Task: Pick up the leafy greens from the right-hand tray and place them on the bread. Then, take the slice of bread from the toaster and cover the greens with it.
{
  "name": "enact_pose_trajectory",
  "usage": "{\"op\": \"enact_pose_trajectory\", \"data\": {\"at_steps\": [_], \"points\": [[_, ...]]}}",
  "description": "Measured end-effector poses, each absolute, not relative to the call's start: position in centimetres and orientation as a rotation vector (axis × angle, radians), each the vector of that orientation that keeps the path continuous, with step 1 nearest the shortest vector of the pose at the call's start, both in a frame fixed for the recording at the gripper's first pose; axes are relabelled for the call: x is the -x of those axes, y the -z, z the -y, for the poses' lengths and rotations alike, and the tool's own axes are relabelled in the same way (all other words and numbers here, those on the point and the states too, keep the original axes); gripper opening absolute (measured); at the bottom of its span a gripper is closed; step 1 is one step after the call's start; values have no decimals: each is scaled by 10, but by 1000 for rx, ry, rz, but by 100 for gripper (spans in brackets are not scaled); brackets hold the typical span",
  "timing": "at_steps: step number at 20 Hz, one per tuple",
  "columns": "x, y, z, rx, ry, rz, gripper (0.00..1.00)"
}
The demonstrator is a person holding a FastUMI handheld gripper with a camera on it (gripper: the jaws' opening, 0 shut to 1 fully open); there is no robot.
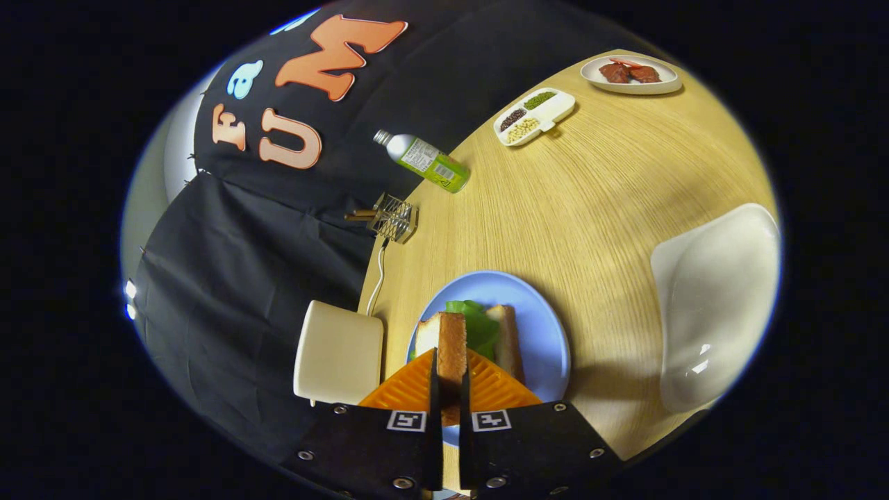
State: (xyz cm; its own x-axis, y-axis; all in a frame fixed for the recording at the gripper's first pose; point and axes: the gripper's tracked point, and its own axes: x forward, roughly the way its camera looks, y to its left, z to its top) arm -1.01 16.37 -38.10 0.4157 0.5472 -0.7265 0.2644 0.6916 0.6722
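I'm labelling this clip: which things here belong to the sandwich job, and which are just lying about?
Job: claw shut on bread slice; greens; lower bread; blue plate; toaster; right tray.
Lying about: bottle; wire rack; grain dish; meat plate.

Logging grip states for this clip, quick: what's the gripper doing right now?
Gripper: shut on the bread slice, held on edge between its fingers above the leafy greens on the blue plate.
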Motion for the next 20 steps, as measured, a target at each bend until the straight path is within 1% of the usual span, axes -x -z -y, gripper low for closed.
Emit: {"op": "enact_pose_trajectory", "data": {"at_steps": [4,6,10,11,12,13,14,15,16,17,19,20], "points": [[11,388,-163,-802,-184,-1159,12],[12,390,-161,-761,-174,-1152,17],[11,387,-158,-675,-161,-1119,32],[11,387,-152,-636,-133,-1113,39],[10,385,-145,-588,-113,-1102,43],[9,379,-143,-549,-114,-1079,50],[3,368,-143,-526,-121,-1040,52],[0,355,-140,-510,-126,-1004,58],[-5,341,-136,-495,-130,-964,60],[-9,331,-133,-473,-129,-921,66],[-16,302,-123,-415,-132,-828,75],[-18,289,-117,-387,-130,-784,77]]}}
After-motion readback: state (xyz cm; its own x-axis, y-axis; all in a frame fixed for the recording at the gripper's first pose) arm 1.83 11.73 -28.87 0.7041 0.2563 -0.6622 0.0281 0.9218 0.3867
